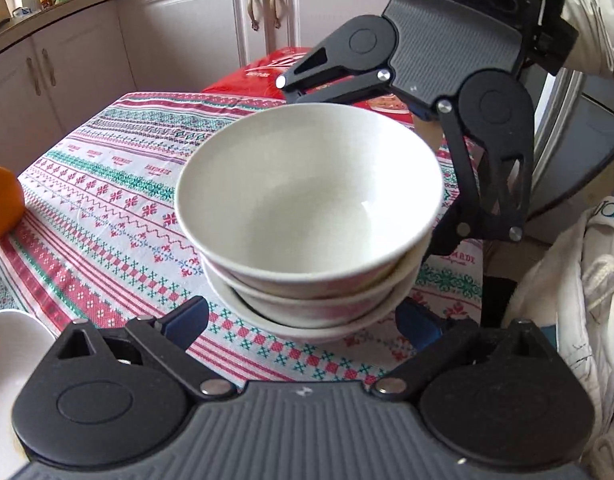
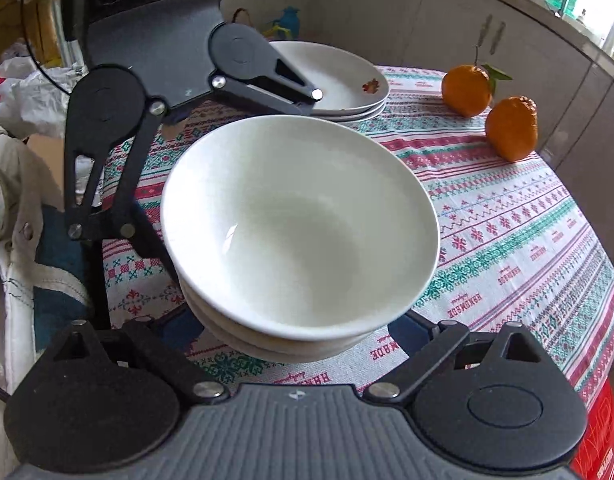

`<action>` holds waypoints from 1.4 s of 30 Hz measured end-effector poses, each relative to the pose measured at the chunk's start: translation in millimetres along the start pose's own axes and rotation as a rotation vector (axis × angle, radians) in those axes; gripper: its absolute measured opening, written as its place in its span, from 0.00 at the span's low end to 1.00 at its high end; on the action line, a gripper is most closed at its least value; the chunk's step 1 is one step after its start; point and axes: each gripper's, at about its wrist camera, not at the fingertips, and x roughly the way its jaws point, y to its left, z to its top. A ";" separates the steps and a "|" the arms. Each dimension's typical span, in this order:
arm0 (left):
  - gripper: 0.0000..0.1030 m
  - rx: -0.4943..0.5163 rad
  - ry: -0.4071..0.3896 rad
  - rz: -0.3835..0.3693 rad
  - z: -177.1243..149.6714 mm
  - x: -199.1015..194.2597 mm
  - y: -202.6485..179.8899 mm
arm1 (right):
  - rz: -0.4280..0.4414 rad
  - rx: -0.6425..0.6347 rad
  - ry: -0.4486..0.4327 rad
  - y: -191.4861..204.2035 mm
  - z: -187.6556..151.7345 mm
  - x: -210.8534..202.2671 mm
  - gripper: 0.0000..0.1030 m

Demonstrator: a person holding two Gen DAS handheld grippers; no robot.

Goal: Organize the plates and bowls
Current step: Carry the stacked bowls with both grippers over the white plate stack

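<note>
A stack of white bowls [image 1: 311, 216] stands on the patterned tablecloth [image 1: 107, 200], between the two grippers facing each other. The left gripper [image 1: 303, 320] and the right gripper [image 2: 295, 336] are both spread wide, their blue fingers flanking the stack's base, gripping nothing. Stacked plates [image 2: 347, 80] lie beyond, near two oranges [image 2: 511, 128]. The cloth reads "HANDMADE".

Bowl stack [image 2: 299, 232] before plates [image 2: 347, 80] (oranges [image 2: 489, 108] rightward)
</note>
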 end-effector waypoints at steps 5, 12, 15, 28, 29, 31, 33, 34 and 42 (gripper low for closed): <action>0.89 0.008 0.000 -0.046 -1.8 -2.6 4.3 | 0.033 -0.006 0.010 -1.7 0.6 0.5 0.92; 0.85 0.016 0.002 -0.088 0.8 -1.4 7.0 | 0.059 0.001 0.018 -8.1 4.0 -0.2 0.91; 0.83 0.017 0.003 -0.096 1.5 -1.5 7.5 | 0.060 0.001 0.019 -8.4 4.4 0.1 0.90; 0.83 0.020 0.000 -0.094 1.6 -0.8 7.3 | 0.053 0.009 0.025 -6.2 5.9 0.3 0.90; 0.83 0.017 0.001 -0.097 1.4 -1.1 7.6 | 0.053 0.007 0.026 -5.7 6.4 0.1 0.90; 0.83 0.013 -0.001 -0.097 1.2 -3.7 7.6 | 0.054 0.004 0.026 -4.5 8.0 -0.9 0.90; 0.83 0.012 -0.009 -0.088 1.3 -8.0 7.4 | 0.053 -0.001 0.024 -4.0 10.5 -3.0 0.90; 0.83 0.011 -0.013 -0.084 1.5 -10.6 7.7 | 0.052 -0.005 0.022 -3.7 12.6 -4.2 0.90; 0.83 -0.021 -0.041 -0.017 -2.2 -42.4 18.3 | 0.048 -0.082 -0.002 -5.0 44.6 -10.2 0.90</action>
